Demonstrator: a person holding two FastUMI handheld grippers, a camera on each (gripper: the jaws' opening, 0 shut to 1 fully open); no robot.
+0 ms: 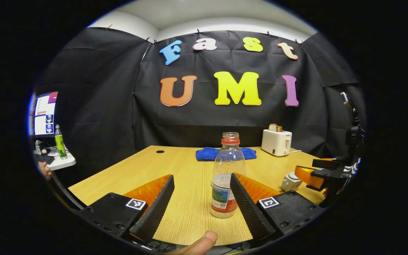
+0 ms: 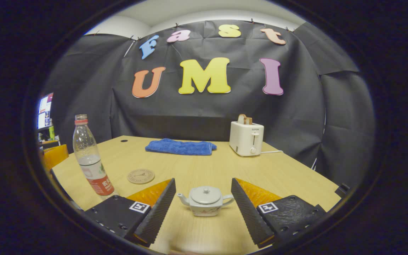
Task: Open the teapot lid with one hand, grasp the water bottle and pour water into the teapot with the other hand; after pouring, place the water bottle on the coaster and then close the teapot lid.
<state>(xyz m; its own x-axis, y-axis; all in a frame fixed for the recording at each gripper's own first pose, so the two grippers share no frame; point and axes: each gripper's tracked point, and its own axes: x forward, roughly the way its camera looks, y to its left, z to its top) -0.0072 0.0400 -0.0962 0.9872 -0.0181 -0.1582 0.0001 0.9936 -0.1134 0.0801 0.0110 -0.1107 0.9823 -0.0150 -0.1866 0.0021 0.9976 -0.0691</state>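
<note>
**Both tools open, bottle and teapot not yet gripped**

A black-draped booth surrounds a wooden tabletop [image 2: 207, 166], with a blue towel [image 2: 180, 146] and a white toaster [image 2: 246, 139] at the far edge.

In the left gripper view, the left tool [image 1: 202, 198] is spread wide and grips nothing. The water bottle [image 1: 226, 177] stands upright and uncapped between its fingers, close against the finger at 3 o'clock and well clear of the one at 9 o'clock. The other tool appears at about 3 o'clock in that view.

In the right gripper view, the right tool [image 2: 203, 203] is equally wide open and empty, with the teapot [image 2: 205, 201] centred between its fingers, lid [image 2: 205, 194] seated. The coaster [image 2: 141, 176] lies at 10 o'clock from the teapot, the bottle beyond it at 9 o'clock.

Risks, as I judge them: the bottle sits off-centre, so closing may push it sideways and tip it, spilling through the open neck. The lid knob is small; a wide approach could nudge the whole teapot instead of lifting the lid.
</note>
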